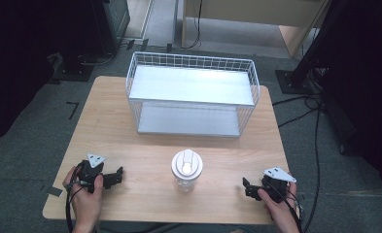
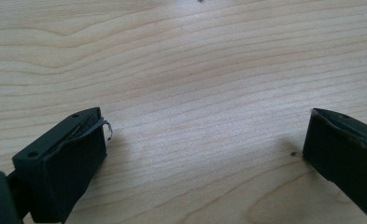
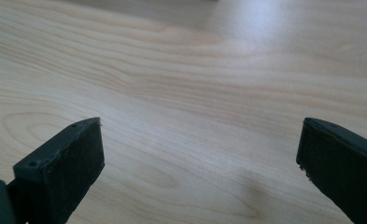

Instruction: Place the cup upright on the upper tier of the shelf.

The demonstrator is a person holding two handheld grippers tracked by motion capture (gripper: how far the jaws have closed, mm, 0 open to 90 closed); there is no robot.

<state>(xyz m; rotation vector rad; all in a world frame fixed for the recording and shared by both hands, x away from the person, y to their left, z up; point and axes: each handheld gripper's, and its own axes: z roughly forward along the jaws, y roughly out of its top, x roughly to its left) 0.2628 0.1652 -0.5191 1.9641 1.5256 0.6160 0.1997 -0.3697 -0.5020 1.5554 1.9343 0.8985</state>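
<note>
While your left gripper (image 1: 115, 177) sits low at the near left of the light wooden table (image 1: 106, 131), its black jaws are spread wide with nothing between them; the left gripper view has bare wood grain in the gap, and a small bent wire loop sticks out at the tip of one jaw. Same on your right gripper (image 1: 247, 187): jaws released, wide apart, holding nothing, close over the tabletop at the near right. Both point inward toward the clear glass jar with the white flip lid (image 1: 186, 170), which stands upright between them near the front edge, apart from both. No readable writing or labels anywhere. Your hands wrap each gripper body from behind, forearms coming in over the near edge. Behind the jar: white wire two-tier shelf basket (image 1: 192, 94), empty.
</note>
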